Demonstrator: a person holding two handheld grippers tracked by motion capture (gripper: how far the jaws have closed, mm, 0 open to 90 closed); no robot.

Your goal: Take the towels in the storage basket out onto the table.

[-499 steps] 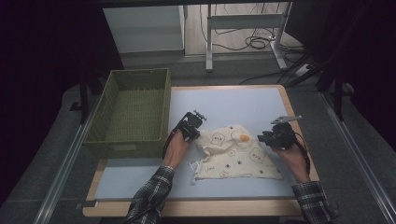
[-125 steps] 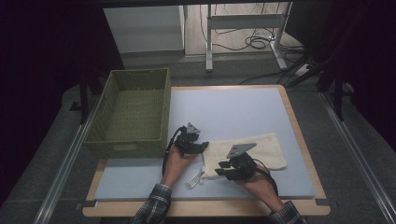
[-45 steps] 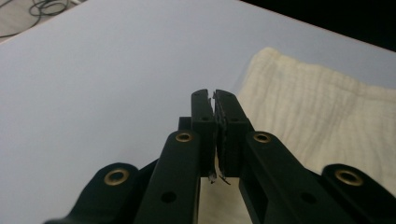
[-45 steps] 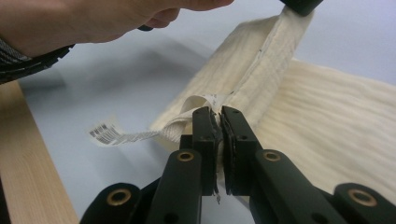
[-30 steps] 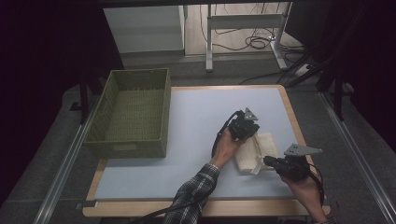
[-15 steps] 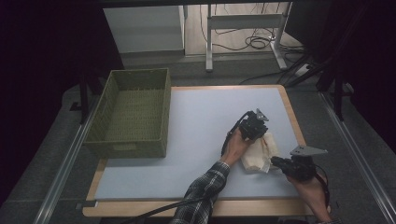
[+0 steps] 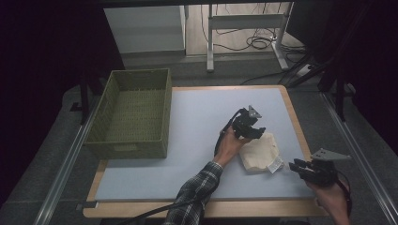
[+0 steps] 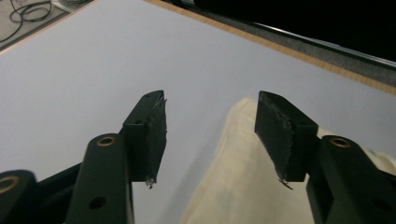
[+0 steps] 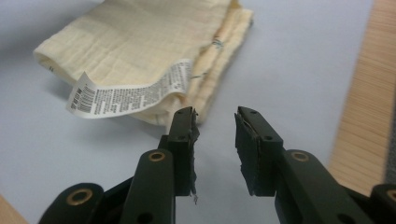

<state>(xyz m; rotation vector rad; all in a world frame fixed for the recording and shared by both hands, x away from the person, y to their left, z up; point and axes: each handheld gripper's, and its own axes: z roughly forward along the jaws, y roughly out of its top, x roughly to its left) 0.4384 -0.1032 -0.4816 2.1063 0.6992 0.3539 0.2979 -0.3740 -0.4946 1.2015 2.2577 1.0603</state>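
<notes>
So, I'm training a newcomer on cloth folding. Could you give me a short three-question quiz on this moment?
1. True or false: the folded cloth lies inside the green basket.
2. What white thing sticks out of the cloth's edge nearest the right gripper?
3. The left gripper is: A) clamped on the cloth, B) open above the cloth, C) over the basket.

Key: 1. False, it lies on the table mat. 2. A printed care label. 3. B; its jaws have just been opening, with nothing gripped.
</notes>
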